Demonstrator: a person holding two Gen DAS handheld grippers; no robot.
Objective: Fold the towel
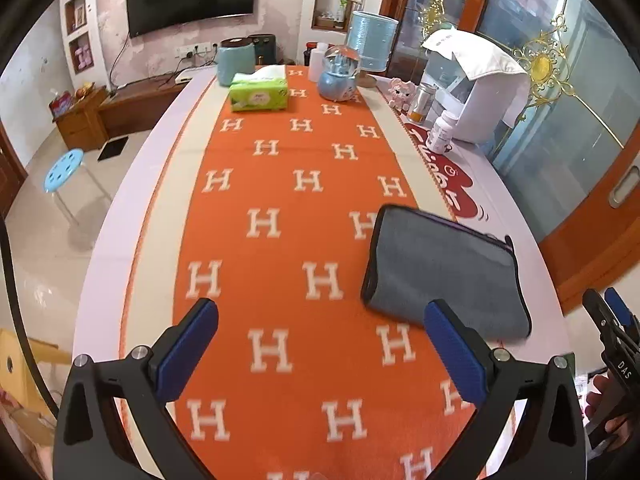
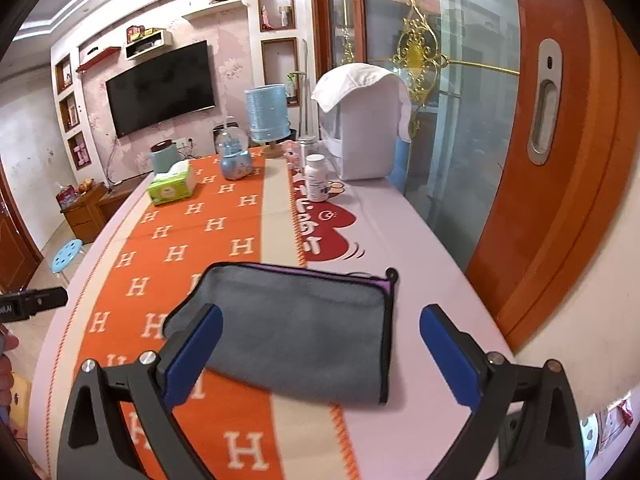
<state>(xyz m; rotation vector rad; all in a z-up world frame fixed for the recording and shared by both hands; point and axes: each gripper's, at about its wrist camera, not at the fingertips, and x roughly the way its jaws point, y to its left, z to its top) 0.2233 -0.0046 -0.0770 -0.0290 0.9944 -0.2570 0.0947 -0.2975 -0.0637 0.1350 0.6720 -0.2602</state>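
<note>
A grey towel [image 1: 444,272] with dark edging lies folded into a small rectangle on the right side of the orange H-patterned runner [image 1: 280,208]. In the right wrist view the towel [image 2: 296,332] lies flat just ahead, partly on the runner [image 2: 176,248] and partly on the white tablecloth [image 2: 404,236]. My left gripper [image 1: 320,344] is open and empty above the runner, left of the towel. My right gripper [image 2: 320,352] is open and empty, hovering over the towel's near edge. The right gripper also shows at the edge of the left wrist view [image 1: 612,320].
At the far end stand a green tissue box [image 1: 259,92], a blue snow globe [image 1: 339,74], a blue canister [image 1: 370,40], a pill bottle [image 1: 440,132] and a white water dispenser [image 1: 480,88]. A glass door [image 2: 472,120] is close on the right. A blue stool [image 1: 64,170] stands left.
</note>
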